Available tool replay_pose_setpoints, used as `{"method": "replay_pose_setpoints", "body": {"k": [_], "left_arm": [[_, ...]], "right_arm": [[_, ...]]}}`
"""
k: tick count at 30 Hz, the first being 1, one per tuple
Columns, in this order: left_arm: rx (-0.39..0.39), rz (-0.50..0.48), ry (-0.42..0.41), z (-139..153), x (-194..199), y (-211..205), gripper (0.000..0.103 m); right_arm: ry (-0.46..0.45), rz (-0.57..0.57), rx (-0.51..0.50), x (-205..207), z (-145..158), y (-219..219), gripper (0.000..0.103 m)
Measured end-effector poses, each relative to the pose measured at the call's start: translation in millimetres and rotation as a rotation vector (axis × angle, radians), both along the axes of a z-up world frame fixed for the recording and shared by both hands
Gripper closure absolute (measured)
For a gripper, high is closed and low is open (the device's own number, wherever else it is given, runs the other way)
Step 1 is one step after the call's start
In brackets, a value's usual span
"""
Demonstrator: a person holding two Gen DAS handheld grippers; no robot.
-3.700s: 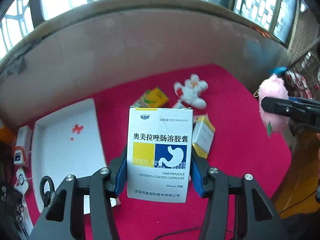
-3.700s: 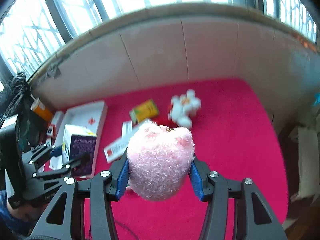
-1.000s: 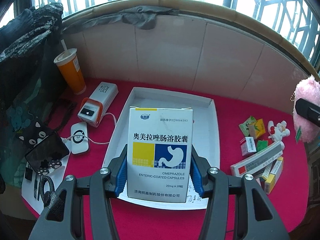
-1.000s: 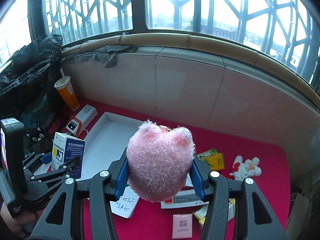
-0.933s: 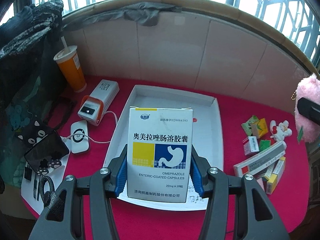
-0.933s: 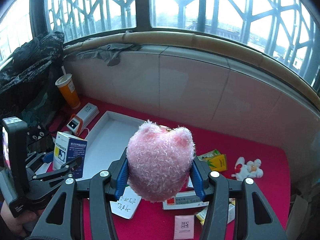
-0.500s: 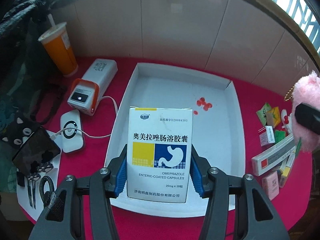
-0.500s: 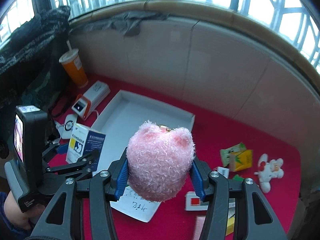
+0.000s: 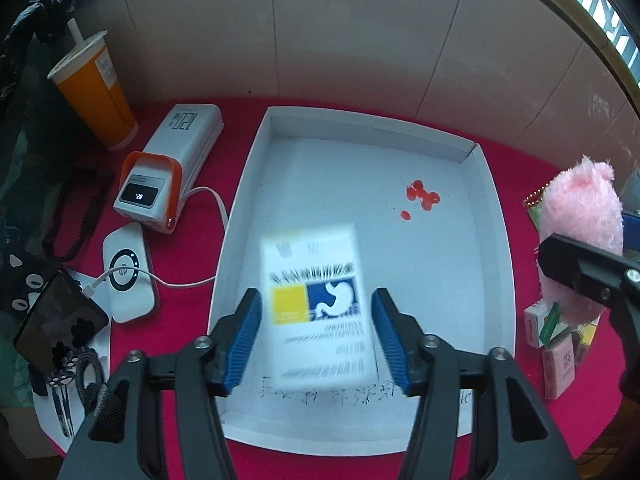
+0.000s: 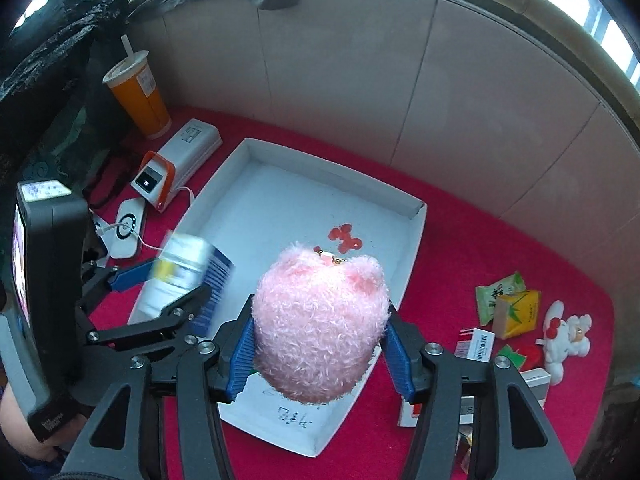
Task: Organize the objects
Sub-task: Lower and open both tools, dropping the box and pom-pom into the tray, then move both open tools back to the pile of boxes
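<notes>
The white medicine box [image 9: 316,304] with its yellow and blue label is blurred, loose between my left gripper's [image 9: 316,294] blue pads, which stand clear of its sides. The jaws are opening, and the box is over the white tray [image 9: 496,240]. In the right wrist view this box [image 10: 188,264] tilts between the left gripper's fingers [image 10: 132,276]. My right gripper [image 10: 320,308] holds the pink plush toy [image 10: 320,320] above the tray's [image 10: 336,176] near half. Its jaws are opening, with the pads against the fur. The plush [image 9: 580,208] also shows at the left view's right edge.
An orange cup [image 9: 94,92], a white and orange power bank [image 9: 168,172], a charging pad [image 9: 128,276] and a phone [image 9: 60,324] lie left of the tray. Small medicine boxes [image 10: 508,308] and a white toy [image 10: 568,336] sit right. Red marks [image 9: 420,198] dot the tray floor.
Both grippers have come down over the tray. The left jaws have spread and the medicine box has slipped free, dropping toward the tray. The right jaws have widened slightly around the plush.
</notes>
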State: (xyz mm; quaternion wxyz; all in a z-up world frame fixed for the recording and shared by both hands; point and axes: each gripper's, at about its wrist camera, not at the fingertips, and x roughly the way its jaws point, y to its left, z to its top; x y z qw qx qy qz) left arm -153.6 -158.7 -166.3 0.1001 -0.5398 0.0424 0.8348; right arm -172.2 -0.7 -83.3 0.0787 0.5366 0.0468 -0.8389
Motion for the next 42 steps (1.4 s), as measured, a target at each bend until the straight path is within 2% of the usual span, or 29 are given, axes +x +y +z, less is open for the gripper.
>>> {"method": "replay_pose_setpoints", "body": {"k": [2,4,5,10,21,27,33,38,42], "left_arm": [[0.017,0.007,0.004,-0.6,0.3,-2.1,0.029],[0.042,0.019,0.020,0.8,1.5,-5.1,0.012],[0.048,0.023,0.030,1.8,2.0,-5.8,0.010],[0.031,0.054,0.046,4.7,5.2,-3.3,0.009],[0.026,0.032,0.052,12.0,29.6,35.1,0.009],[0.059,-0.055,0.066,12.2,55.0,85.9,0.009],[0.054,-0.172,0.056,5.4,75.1,146.8,0.009],[-0.001,-0.296,0.058,-4.2,80.2,189.4,0.009],[-0.068,-0.429,0.061,-14.6,81.2,217.0,0.009]], "right_arm": [[0.004,-0.001,-0.011,-0.2,0.8,-0.2,0.029],[0.021,-0.011,-0.012,1.2,3.4,1.1,0.017],[0.025,-0.014,-0.019,1.7,4.7,2.0,0.016],[0.045,-0.056,-0.039,9.4,9.8,15.9,0.008],[0.071,-0.148,-0.082,42.2,13.8,74.7,0.004],[0.121,-0.244,-0.086,65.3,21.0,134.4,0.002],[0.109,-0.389,-0.096,90.8,14.3,208.0,0.002],[0.078,-0.478,-0.116,116.2,0.0,259.9,0.002],[0.015,-0.473,-0.133,133.0,-23.5,285.1,0.002]]}}
